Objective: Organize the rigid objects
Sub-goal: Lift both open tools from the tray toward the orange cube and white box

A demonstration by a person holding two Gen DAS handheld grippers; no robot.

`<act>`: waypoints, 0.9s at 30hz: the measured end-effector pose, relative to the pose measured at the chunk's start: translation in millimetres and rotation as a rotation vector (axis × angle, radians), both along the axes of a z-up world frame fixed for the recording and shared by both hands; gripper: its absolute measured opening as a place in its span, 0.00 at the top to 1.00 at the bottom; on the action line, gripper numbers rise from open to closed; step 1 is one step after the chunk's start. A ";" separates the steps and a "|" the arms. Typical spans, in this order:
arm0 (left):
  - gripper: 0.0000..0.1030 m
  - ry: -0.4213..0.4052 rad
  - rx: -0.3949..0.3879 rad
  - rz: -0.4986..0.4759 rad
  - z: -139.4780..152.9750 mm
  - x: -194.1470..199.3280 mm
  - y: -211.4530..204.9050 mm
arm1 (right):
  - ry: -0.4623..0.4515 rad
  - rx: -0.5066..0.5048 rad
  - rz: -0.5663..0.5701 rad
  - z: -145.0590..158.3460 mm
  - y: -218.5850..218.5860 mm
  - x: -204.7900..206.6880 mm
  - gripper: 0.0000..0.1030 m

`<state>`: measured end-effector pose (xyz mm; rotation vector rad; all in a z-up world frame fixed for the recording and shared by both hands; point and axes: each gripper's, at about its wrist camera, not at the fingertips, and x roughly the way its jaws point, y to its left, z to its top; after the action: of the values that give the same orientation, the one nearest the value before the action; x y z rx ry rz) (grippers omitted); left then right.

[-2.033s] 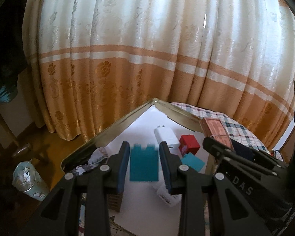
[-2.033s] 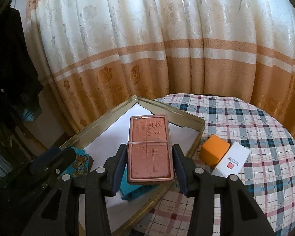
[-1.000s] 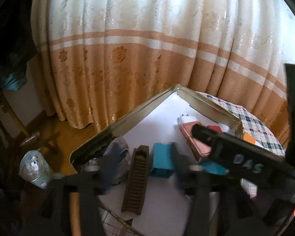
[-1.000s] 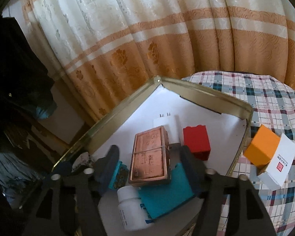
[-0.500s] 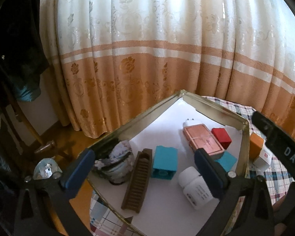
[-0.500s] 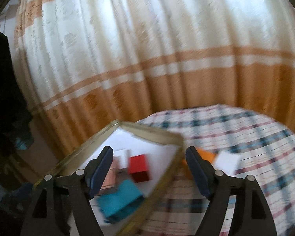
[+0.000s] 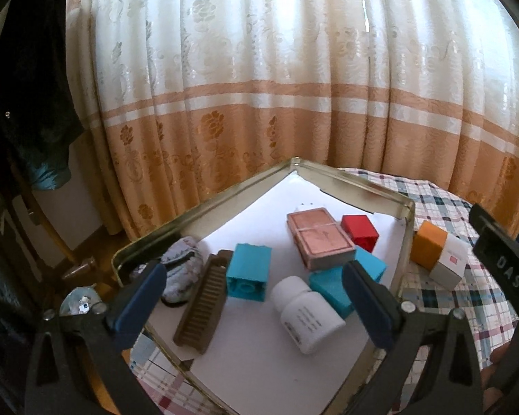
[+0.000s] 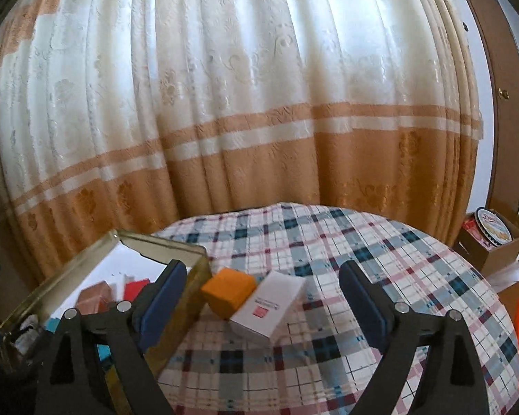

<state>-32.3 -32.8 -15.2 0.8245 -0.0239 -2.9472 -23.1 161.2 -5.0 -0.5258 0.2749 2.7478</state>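
I am holding the left gripper (image 7: 252, 292) with its jaws spread fully wide and nothing pinched, low in the frame over the gold metal tray (image 7: 360, 185). Lying on the tray's white liner are the copper-coloured tin (image 7: 320, 238), the red block (image 7: 360, 230), two teal blocks (image 7: 249, 271) (image 7: 342, 276), the white pill bottle (image 7: 306, 313), a brown comb (image 7: 204, 301) and a crumpled grey cloth (image 7: 183, 269) at the left rim. The white bottle and the nearer teal block are sitting right between my fingers, crowding that corner.

I am opening the right gripper (image 8: 259, 306), and its jaws are widening with nothing pressed between them. Ahead of it, at lower centre, the orange box (image 8: 228, 290) and the white carton (image 8: 270, 304) are touching each other on the plaid tablecloth (image 8: 380, 259), just outside the tray's right wall (image 8: 190, 276), which is standing against my left finger.

Two seconds ago the right gripper was clamping the copper tin and the left was clamping a teal block; both are now resting in the tray. The right camera is now facing the tablecloth rather than the tray.
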 end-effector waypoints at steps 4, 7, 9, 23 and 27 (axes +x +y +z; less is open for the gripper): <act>0.00 0.024 -0.018 -0.010 2.3 4.9 5.6 | -0.026 0.002 0.003 -3.2 -0.8 -0.6 0.11; 0.00 0.033 -0.026 -0.007 2.9 10.8 11.7 | -0.030 -0.002 0.002 -4.6 0.8 0.9 0.11; 0.00 0.033 -0.027 -0.038 1.5 15.0 20.6 | -0.032 -0.004 -0.008 -4.3 4.8 2.2 0.11; 0.00 0.054 -0.109 -0.184 7.0 36.1 71.4 | -0.010 0.000 -0.147 0.6 60.9 33.6 0.11; 0.00 0.009 -0.045 -0.232 4.0 33.5 83.2 | 0.005 -0.038 -0.172 1.7 75.4 41.1 0.11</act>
<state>1.2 50.4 -11.2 0.8565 -0.1980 -3.1519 18.0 236.7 -3.3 -0.4810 0.3577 2.5820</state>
